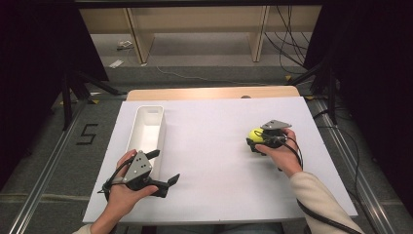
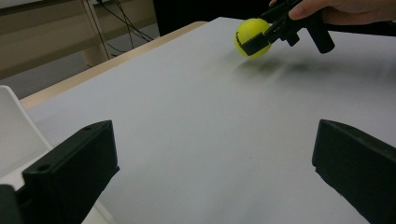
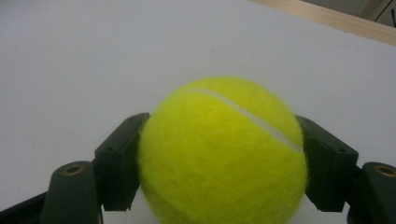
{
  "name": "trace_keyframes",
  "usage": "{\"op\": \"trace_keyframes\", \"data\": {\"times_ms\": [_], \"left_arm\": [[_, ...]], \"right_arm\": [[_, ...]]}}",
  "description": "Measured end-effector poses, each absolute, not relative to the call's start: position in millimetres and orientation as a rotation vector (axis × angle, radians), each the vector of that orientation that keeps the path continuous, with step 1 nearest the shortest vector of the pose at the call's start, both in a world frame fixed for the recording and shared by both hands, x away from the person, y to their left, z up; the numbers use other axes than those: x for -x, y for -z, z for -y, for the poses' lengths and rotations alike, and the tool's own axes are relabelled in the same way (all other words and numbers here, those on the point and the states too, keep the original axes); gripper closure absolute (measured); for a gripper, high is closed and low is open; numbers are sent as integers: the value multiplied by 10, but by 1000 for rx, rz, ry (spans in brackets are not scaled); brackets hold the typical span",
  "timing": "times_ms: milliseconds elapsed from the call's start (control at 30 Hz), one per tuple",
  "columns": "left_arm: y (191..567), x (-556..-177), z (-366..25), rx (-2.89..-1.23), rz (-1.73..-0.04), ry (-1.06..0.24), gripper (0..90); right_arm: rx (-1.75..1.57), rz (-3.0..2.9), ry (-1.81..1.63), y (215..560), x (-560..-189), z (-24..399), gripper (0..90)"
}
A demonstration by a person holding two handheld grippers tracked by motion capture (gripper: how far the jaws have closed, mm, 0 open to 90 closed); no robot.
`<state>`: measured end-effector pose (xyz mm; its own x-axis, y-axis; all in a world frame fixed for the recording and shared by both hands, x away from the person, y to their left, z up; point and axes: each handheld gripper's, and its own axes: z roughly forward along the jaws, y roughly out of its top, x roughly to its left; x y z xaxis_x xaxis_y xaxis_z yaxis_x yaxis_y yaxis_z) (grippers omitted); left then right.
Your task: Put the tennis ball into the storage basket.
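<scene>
Two hand-held grippers were observed over a white-covered counter (image 1: 219,165). The right hand-held gripper (image 1: 255,141) was held in the person's right hand (image 1: 282,155) at the right of the counter, and its jaws were clenched on a yellow tennis ball (image 1: 254,134). In the right gripper view the tennis ball (image 3: 224,154) was seen pressed between the two black jaws, one against each side, with its white seam curving across the top. In the left gripper view the same ball (image 2: 250,33) was seen at the far side of the white surface, gripped by the right hand-held gripper (image 2: 261,39); whether the ball rested on the counter or was held just above it could not be told.

The left hand-held gripper (image 1: 165,168) was held in the left hand (image 1: 124,187) near the front left of the counter. Its jaws were spread wide apart with nothing between them, as was confirmed in the left gripper view, where bare white surface lay between the two jaws.

One long white rectangular bin (image 1: 139,139) was noted on the left part of the counter, just beyond the left hand-held gripper and well apart from the tennis ball. Its corner (image 2: 14,135) was seen at the left edge of the left gripper view. A wooden edge of the counter (image 1: 209,92) was exposed along the far side.
</scene>
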<state>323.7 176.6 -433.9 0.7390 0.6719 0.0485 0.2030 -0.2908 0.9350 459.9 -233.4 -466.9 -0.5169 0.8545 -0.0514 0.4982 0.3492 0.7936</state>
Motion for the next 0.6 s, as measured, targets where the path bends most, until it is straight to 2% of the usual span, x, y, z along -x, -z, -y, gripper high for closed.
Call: {"op": "trace_keyframes", "data": {"times_ms": [600], "left_arm": [[4337,-3239,-1767,-1848,-674,-538,0]], "right_arm": [[-1173,-2140,-1056,4624,-4583,2322,267]]}}
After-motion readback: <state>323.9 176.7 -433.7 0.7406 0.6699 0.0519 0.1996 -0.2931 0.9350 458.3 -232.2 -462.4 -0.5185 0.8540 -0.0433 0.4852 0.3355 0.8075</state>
